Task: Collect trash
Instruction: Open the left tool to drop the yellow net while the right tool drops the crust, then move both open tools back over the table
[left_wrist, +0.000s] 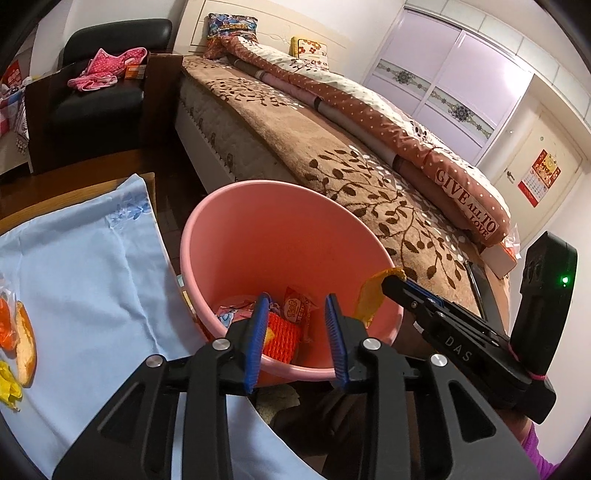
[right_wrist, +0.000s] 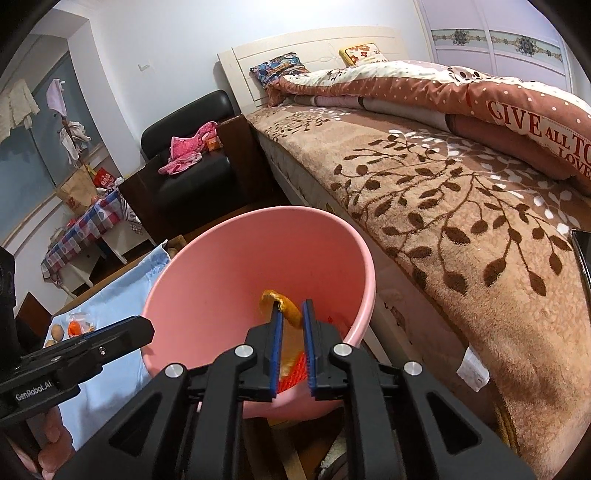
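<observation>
A pink bucket (left_wrist: 266, 236) stands between the table and the bed, with an orange net bag (left_wrist: 282, 332) and snack wrappers (left_wrist: 297, 304) at its bottom. My left gripper (left_wrist: 297, 314) is open and empty just above the bucket's near rim. My right gripper (right_wrist: 292, 314) is over the bucket (right_wrist: 221, 273), its jaws slightly apart with a piece of orange peel (right_wrist: 284, 306) between them. In the left wrist view the peel (left_wrist: 373, 295) hangs at the right gripper's tip (left_wrist: 391, 282) over the bucket's right rim.
A table with a light blue cloth (left_wrist: 81, 266) lies left of the bucket; orange peel pieces (left_wrist: 24, 336) and a yellow scrap (left_wrist: 9, 384) lie on it. The bed (left_wrist: 369, 177) runs along the right. A black armchair (left_wrist: 107, 85) stands behind.
</observation>
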